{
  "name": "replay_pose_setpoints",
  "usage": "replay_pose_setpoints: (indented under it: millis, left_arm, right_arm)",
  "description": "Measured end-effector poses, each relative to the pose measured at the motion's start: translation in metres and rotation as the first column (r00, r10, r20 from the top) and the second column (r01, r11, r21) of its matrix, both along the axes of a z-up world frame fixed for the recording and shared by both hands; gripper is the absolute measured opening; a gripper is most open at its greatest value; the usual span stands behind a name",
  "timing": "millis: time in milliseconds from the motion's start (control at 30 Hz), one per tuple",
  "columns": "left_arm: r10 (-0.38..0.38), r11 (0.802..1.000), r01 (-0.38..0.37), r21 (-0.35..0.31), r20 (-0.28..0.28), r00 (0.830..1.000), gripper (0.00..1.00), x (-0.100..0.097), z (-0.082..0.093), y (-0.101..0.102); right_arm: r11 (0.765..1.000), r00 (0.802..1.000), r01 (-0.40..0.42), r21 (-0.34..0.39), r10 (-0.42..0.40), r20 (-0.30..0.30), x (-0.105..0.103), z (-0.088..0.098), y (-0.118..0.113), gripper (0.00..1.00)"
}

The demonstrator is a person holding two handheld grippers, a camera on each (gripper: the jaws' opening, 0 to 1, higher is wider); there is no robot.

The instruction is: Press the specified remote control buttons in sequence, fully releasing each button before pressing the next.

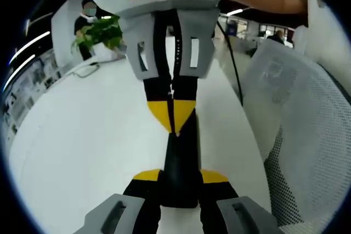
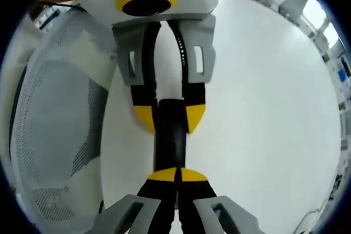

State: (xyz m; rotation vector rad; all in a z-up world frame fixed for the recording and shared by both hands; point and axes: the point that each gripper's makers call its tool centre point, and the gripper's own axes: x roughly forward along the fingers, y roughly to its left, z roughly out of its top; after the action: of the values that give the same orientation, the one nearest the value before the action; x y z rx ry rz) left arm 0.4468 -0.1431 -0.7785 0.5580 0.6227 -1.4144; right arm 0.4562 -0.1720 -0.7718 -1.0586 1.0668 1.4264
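Between the two grippers, above the white table [image 1: 82,146], one black remote control [image 1: 180,168] is held lengthwise. The left gripper [image 1: 180,182] clamps its near end, probably to steady it. The right gripper [image 1: 174,114], jaws pressed together, bears on the remote's far end with its tips, apparently pressing a button; no buttons are discernible. Beyond stand one mesh chair [image 1: 307,135], at the table's edge, and one potted plant [image 1: 101,32].
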Motion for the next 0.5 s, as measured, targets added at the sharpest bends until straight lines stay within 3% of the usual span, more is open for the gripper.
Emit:
replay_pose_setpoints:
  millis: [500]
  left_arm:
    - [-0.001,1.000,0.001,0.000,0.000,1.000,0.24,0.0000,-0.0001,0.0001]
  right_arm:
    - [1.000,1.000,-0.009,-0.007,0.009,-0.012,-0.0018,-0.0044,0.0038,0.00]
